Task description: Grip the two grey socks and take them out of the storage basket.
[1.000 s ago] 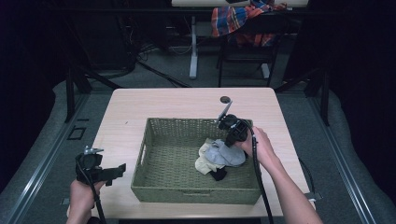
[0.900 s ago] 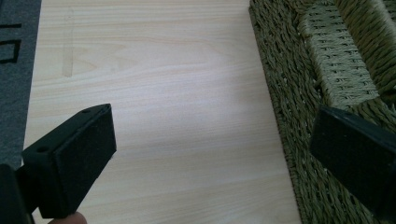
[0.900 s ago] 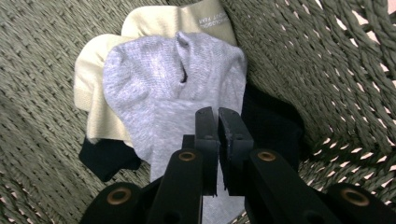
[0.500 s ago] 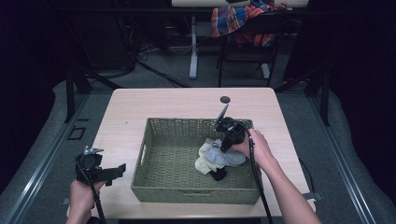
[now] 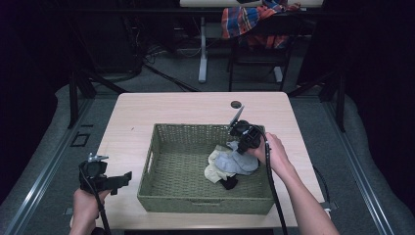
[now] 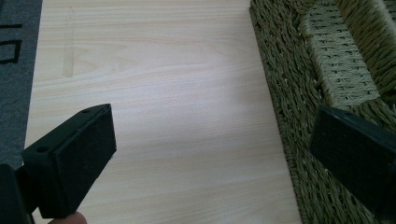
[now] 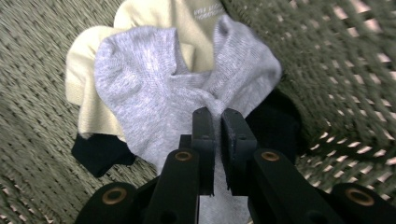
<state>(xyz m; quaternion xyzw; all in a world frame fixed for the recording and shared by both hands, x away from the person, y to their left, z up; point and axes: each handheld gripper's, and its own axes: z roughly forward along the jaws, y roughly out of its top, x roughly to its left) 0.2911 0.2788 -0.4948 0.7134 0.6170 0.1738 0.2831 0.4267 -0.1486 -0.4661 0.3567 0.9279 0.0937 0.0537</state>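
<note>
Right gripper view: right gripper [image 7: 216,122] pinched on grey sock [image 7: 154,88] inside wicker basket [image 7: 355,60]; left gripper [image 6: 212,154] jaws wide apart above table [image 6: 154,84].

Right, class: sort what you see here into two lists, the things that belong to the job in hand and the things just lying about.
In the job:
- right gripper, shut on the grey sock
- cream sock and black sock beneath it
- woven basket holding them

Lying about:
- left gripper, open over the bare table
- plaid cloth on the chair behind
</note>
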